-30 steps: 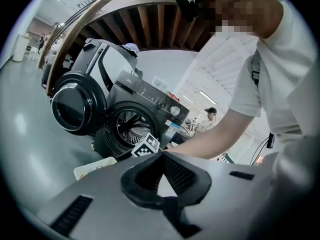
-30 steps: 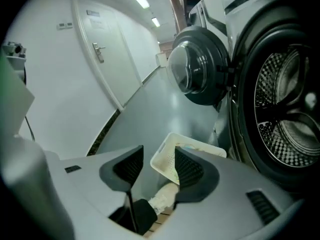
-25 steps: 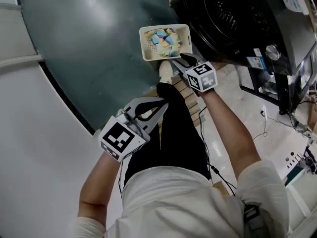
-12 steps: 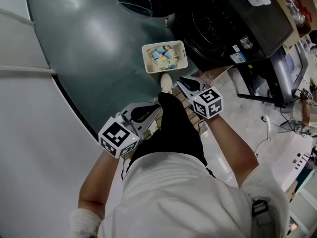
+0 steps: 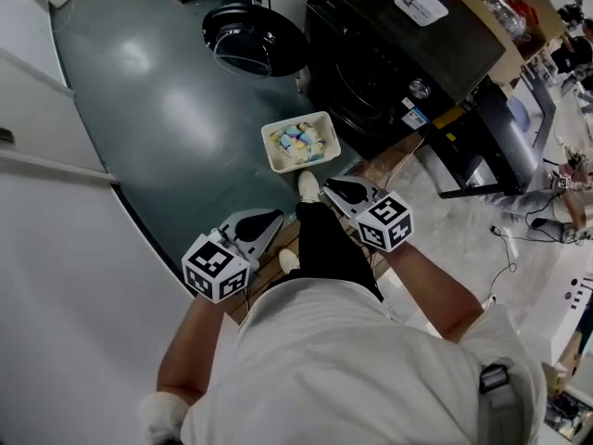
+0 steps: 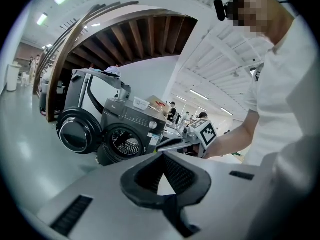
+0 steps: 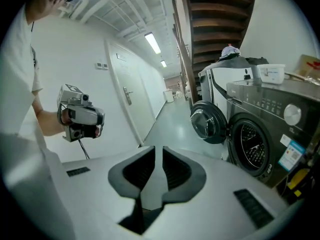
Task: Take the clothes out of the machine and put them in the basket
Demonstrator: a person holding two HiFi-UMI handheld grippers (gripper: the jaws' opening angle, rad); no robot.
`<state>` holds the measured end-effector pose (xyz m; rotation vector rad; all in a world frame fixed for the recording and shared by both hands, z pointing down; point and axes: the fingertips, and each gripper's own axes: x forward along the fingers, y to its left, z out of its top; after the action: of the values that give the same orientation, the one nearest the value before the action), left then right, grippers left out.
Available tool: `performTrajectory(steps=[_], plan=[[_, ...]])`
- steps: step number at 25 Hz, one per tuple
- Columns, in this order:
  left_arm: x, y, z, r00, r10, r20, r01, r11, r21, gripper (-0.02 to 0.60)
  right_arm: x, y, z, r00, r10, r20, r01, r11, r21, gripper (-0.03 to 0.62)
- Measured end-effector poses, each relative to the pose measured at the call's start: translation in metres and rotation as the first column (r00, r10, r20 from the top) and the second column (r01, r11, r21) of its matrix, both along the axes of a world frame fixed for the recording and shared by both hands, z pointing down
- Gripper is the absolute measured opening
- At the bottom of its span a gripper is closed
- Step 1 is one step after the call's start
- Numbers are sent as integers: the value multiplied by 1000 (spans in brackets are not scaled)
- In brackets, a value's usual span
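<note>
A white basket [image 5: 274,162] with several pastel clothes [image 5: 299,142] stands on the green floor before the dark washing machine [image 5: 389,58]. The machine's round door [image 5: 255,40] hangs open, and its drum [image 7: 252,144] looks dark. My left gripper [image 5: 262,222] is held up at waist height, jaws shut and empty [image 6: 161,155]. My right gripper [image 5: 337,190] hovers nearer the basket but apart from it. Its jaws [image 7: 158,149] have just been closing and stand shut with nothing between them. Each gripper shows in the other's view: the left gripper [image 7: 80,116] and the right gripper [image 6: 172,144].
My white shoe [image 5: 309,185] and black trousers are just behind the basket. A wooden pallet [image 5: 371,170] lies under the machine's side. Cables [image 5: 505,239] trail on the pale floor at right. A white wall [image 5: 56,230] runs along the left. A plastic tub [image 5: 419,0] sits on the machine.
Both grippers have risen and drawn back from the basket, the right one farther. The right gripper's jaws have closed. The basket now looks smaller and farther off.
</note>
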<state>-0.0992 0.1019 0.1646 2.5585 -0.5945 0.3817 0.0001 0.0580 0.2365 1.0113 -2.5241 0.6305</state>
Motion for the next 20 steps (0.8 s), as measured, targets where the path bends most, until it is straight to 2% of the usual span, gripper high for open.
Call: performTrajectory(steps=[12, 20], plan=[[-4, 23, -31, 999, -36, 12, 35, 997, 64, -3, 9, 48, -57, 999, -12, 41, 9, 996, 93, 43], [-10, 38, -37, 997, -71, 20, 69, 995, 69, -3, 7, 71, -81, 998, -43, 48, 36, 990, 133, 38]])
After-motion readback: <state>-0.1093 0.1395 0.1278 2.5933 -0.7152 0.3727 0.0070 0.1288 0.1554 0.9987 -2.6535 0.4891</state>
